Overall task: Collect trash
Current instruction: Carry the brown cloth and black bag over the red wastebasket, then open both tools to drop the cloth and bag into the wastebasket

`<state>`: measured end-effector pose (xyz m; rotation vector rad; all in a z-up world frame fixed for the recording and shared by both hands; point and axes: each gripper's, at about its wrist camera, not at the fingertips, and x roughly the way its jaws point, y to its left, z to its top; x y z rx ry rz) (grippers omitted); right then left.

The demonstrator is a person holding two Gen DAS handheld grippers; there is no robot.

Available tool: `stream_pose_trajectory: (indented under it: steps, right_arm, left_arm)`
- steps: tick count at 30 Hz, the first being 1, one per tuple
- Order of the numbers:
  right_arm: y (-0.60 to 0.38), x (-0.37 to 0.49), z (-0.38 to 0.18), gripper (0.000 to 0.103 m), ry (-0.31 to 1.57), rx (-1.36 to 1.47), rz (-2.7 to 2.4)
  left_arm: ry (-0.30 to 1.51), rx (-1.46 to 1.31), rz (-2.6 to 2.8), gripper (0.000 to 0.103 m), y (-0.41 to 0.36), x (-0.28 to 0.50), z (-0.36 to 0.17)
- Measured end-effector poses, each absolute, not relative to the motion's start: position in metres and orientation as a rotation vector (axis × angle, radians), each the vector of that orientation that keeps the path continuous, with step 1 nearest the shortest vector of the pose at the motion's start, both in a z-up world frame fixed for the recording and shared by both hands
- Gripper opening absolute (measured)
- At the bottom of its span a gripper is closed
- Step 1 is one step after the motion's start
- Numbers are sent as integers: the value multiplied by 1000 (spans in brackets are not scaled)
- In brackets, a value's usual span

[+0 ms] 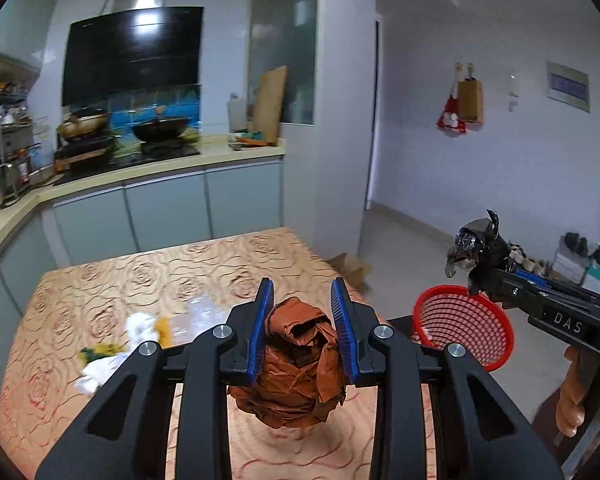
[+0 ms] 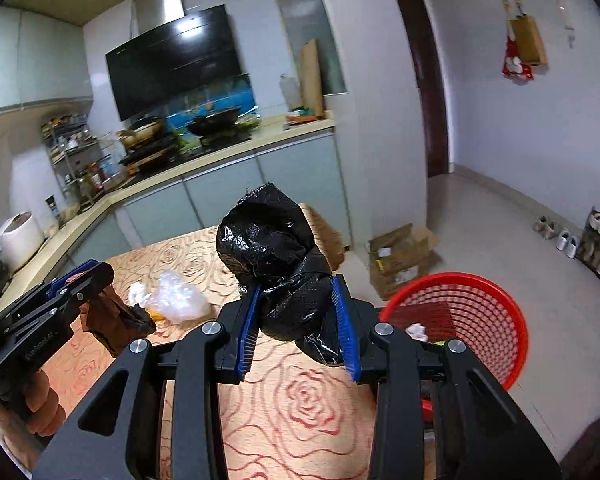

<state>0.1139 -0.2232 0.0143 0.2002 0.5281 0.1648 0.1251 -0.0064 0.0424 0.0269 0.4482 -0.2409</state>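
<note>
Trash is held in both tools above the bench (image 1: 148, 276), which is covered by a cloth with a rose pattern. A crumpled brown paper wad (image 1: 300, 364) is clamped between the blue pads of the left tool (image 1: 302, 330) and is lifted clear of the cloth; in the right wrist view the same wad hangs from that tool at the left edge. A bunched black plastic bag (image 2: 276, 256) is clamped between the pads of the right tool (image 2: 300, 330), with most of the bag bulging above and beyond the fingertips. The handle of each tool is gripped by a hand (image 2: 40, 404) of the person.

More trash is left lying on the bench: a white crumpled tissue with yellow and green marks (image 1: 136, 340) and, just beside it, a clear crumpled plastic wrapper (image 2: 180, 298). A red mesh basket (image 2: 480, 320) is seen off the right-hand edge of the bench, lower than the bench top, with a white scrap (image 2: 418, 330) inside it. On the floor behind the basket an opened cardboard box (image 2: 404, 256) is seen, and a kitchen counter with a stove and pans runs along the far wall.
</note>
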Motion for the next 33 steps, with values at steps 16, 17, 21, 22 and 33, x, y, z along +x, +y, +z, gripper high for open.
stream_pose_trajectory:
  steps: [16,17,21,22,33]
  right_arm:
    - [-291,108,3,34,531,248,-3]
    - [-296,109,1,34,533,250,-16]
    - [-309,109,-4,34,545,258,-51]
    - [-313,110,-5,34,549,260,-61]
    - [-343,123,-27,34,607,273,-143]
  left_arm:
    - [489,31,-468,29,-87,165,38]
    - [497,24,-488,29,-93,169,37]
    - [527,-4,-543,29,-112,184,33]
    - [535,-13,-556,29,-116,188,32]
    - [604,-23,-630,29,-169,220,14]
